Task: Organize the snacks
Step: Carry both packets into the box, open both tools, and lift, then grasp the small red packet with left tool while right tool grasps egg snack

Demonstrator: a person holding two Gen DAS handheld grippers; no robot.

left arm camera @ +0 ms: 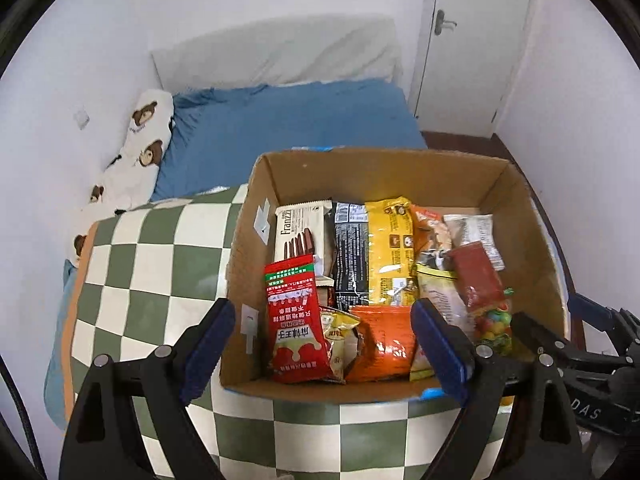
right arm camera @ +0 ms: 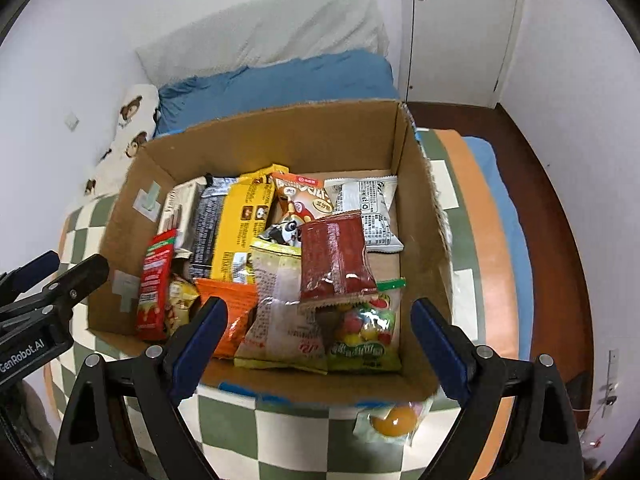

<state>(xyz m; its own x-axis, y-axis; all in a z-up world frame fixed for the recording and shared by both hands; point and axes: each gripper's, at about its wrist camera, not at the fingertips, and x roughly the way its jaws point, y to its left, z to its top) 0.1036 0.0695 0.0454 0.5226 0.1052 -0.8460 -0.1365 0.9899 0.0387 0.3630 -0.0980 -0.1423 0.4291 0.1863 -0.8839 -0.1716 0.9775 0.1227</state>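
Note:
An open cardboard box [left arm camera: 384, 172] [right arm camera: 280, 136] sits on a green-and-white checkered blanket [left arm camera: 152, 264] [right arm camera: 296, 432] and holds several snack packs: a red pack [left arm camera: 296, 320] [right arm camera: 154, 284], a yellow pack [left arm camera: 390, 252] [right arm camera: 244, 232], an orange pack [left arm camera: 384, 344] [right arm camera: 232, 308], a dark red pack [right arm camera: 336, 256] and a candy bag [right arm camera: 366, 336]. A jelly cup [right arm camera: 394, 420] lies on the blanket outside the box's near wall. My left gripper [left arm camera: 324, 344] is open and empty over the box's near left part. My right gripper [right arm camera: 320, 344] is open and empty over the near right part.
The box stands on a bed with a blue sheet [left arm camera: 296, 120] and a bear-print pillow [left arm camera: 140, 148] by the left wall. A white door [left arm camera: 476, 40] is at the back right. Dark wooden floor [right arm camera: 560, 216] runs along the bed's right side.

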